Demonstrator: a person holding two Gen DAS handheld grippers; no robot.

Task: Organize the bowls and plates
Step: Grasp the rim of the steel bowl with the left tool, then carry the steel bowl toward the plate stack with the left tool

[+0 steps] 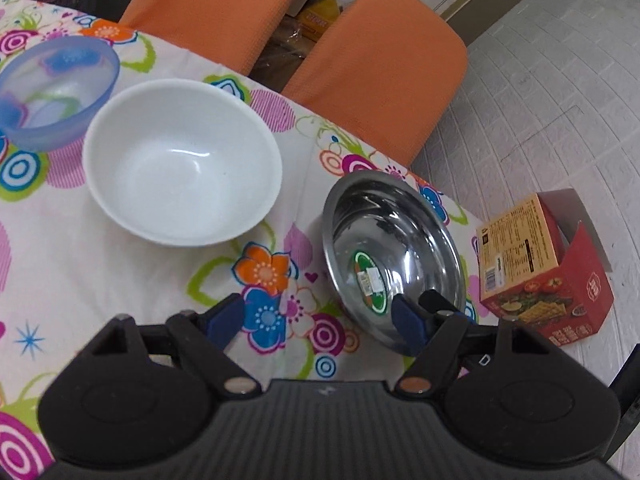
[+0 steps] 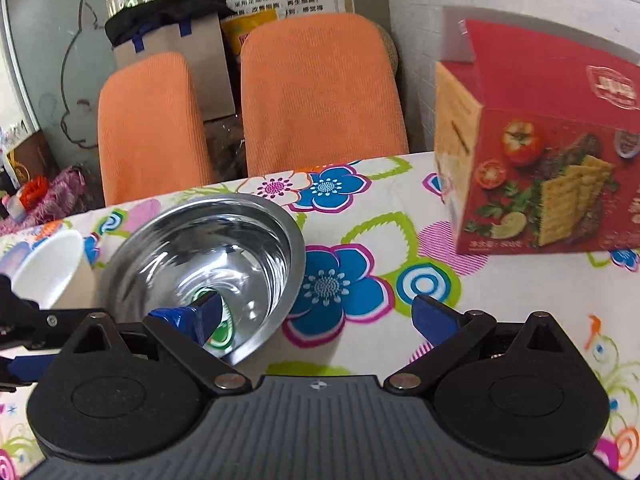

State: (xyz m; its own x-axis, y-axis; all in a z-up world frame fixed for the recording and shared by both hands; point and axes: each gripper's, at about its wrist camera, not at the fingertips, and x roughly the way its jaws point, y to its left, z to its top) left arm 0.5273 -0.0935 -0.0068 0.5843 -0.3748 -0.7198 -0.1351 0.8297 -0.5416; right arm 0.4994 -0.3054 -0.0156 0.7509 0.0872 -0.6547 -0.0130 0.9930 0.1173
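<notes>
- Left gripper (image 1: 322, 322): blue-padded fingers (image 1: 226, 318) spread wide apart, nothing between them. The right-hand pad lies over the near rim of the stainless steel bowl (image 1: 394, 256); contact between pad and rim cannot be confirmed.
- Right gripper (image 2: 320, 318): fingers (image 2: 434, 318) spread wide apart, holding nothing. The left-hand pad sits inside the stainless steel bowl (image 2: 208, 256), above the green sticker (image 2: 218, 336) at its bottom; the other pad is over the tablecloth outside the bowl, so the bowl's right wall lies between the two.
- Stainless steel bowl: empty apart from the sticker, on the floral tablecloth (image 1: 100, 280), near the table's far edge. In the left wrist view it looks tilted, though lens distortion may account for this.
- White bowl (image 1: 182, 162): upright, empty, left of the steel bowl and apart from it.
- Translucent blue bowl (image 1: 54, 92): upright, empty, just beyond the white bowl to its left; whether the two rims touch cannot be told.
- Red cracker box (image 2: 548, 148): standing on the table to the right of the steel bowl, top flap open, well apart from the bowl.
- Two orange chair backs (image 2: 320, 92): beyond the far table edge.
- Brown paper bag (image 2: 184, 52): behind the chairs, against the wall.
</notes>
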